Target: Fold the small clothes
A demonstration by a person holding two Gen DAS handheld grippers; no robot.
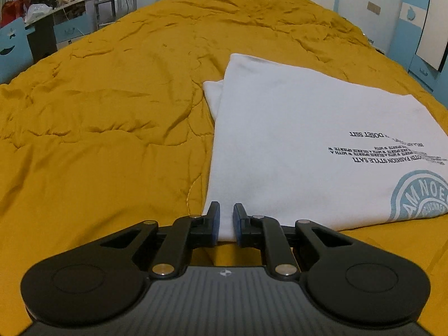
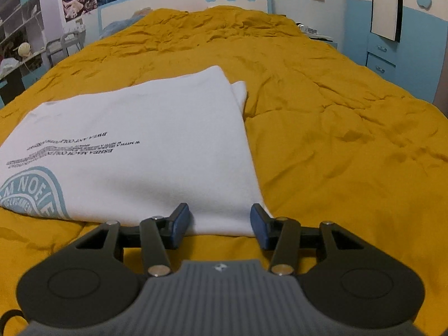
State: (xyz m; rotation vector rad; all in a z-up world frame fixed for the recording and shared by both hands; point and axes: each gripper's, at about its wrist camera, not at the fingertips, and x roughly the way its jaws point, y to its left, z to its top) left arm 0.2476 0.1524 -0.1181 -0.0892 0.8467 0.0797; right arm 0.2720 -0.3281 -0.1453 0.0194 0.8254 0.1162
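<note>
A white T-shirt (image 1: 294, 140) with black text and a pale blue round print lies partly folded on the mustard quilt; it also shows in the right wrist view (image 2: 145, 145). My left gripper (image 1: 225, 221) is shut on the shirt's near left corner, the cloth pinched between its blue pads. My right gripper (image 2: 219, 222) is open, its fingers set on either side of the shirt's near right corner, which lies flat between them.
The mustard quilt (image 1: 98, 140) covers the whole bed, wrinkled, and also shows in the right wrist view (image 2: 350, 145). A white and blue headboard (image 2: 182, 0) stands at the far end. A desk and shelves (image 1: 42, 14) are at the left, blue cabinets (image 2: 392, 42) at the right.
</note>
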